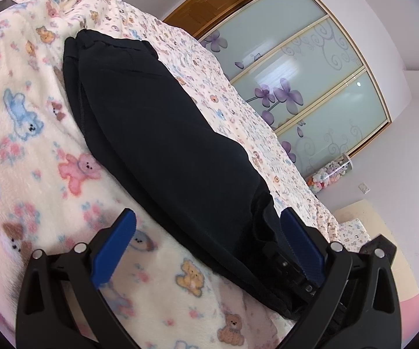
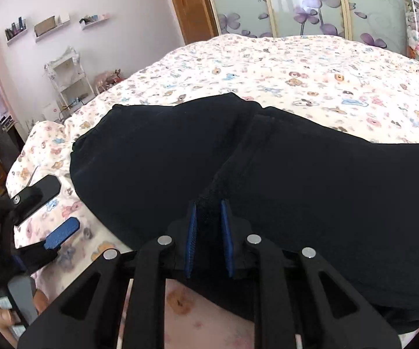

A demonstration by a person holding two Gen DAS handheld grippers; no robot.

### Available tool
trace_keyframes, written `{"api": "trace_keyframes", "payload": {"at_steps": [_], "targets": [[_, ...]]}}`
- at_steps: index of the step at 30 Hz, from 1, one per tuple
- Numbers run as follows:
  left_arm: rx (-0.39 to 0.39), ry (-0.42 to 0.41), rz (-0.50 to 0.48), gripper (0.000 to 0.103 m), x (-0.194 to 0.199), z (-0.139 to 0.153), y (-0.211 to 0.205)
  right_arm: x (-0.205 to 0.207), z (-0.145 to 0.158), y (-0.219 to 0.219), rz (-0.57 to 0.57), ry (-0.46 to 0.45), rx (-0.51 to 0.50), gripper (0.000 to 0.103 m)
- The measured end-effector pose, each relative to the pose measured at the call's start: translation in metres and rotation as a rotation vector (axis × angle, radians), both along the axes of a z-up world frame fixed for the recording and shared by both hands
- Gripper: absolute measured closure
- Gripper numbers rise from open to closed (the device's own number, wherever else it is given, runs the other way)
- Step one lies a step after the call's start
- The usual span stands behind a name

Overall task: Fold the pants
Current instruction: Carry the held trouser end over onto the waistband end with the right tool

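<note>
Black pants (image 1: 162, 133) lie lengthwise on a bed with a teddy-bear blanket (image 1: 29, 151). In the left wrist view my left gripper (image 1: 209, 250) is open, its blue pads wide apart, just above the near end of the pants; nothing is between the pads. In the right wrist view the pants (image 2: 296, 174) fill the middle. My right gripper (image 2: 209, 232) is shut on a raised fold of the black fabric near its lower edge. The left gripper (image 2: 49, 212) shows at the left of that view, open, over the blanket (image 2: 296, 67).
A sliding wardrobe (image 1: 311, 67) with purple flowers stands beyond the bed, a wooden door (image 2: 192, 8) beside it. A jar of soft toys (image 1: 331, 174) sits on the floor. A white rack (image 2: 69, 78) and wall shelves (image 2: 46, 26) are at the left.
</note>
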State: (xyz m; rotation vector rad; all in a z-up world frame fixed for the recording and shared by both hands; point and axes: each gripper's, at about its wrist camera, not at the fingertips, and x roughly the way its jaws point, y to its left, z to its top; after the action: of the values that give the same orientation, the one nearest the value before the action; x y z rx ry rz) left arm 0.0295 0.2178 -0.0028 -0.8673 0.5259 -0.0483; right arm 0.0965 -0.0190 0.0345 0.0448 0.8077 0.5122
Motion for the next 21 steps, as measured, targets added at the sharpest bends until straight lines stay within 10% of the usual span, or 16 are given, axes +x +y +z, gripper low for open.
{"api": "trace_keyframes", "payload": {"at_steps": [4,6,7,14,17,21], "targets": [[0.011,0.012,-0.006,0.004,0.001,-0.001,-0.002,-0.001,-0.018,0.022,0.027,-0.004,-0.168,0.075],[0.01,0.016,-0.005,0.004,0.002,-0.001,-0.002,-0.007,-0.013,0.027,0.058,-0.011,-0.175,0.038],[0.008,0.017,-0.005,0.004,0.002,-0.002,-0.001,-0.011,-0.011,0.028,0.067,-0.024,-0.184,0.035],[-0.004,0.009,-0.001,0.004,0.003,-0.003,0.0,-0.036,0.013,0.011,0.101,-0.098,-0.02,0.035],[-0.018,-0.006,-0.002,0.004,0.001,-0.004,0.002,-0.009,-0.017,0.017,0.091,0.071,-0.077,0.032],[-0.085,-0.036,-0.05,0.004,0.001,-0.002,0.013,-0.007,-0.012,0.006,0.086,0.082,0.005,0.032]]}}
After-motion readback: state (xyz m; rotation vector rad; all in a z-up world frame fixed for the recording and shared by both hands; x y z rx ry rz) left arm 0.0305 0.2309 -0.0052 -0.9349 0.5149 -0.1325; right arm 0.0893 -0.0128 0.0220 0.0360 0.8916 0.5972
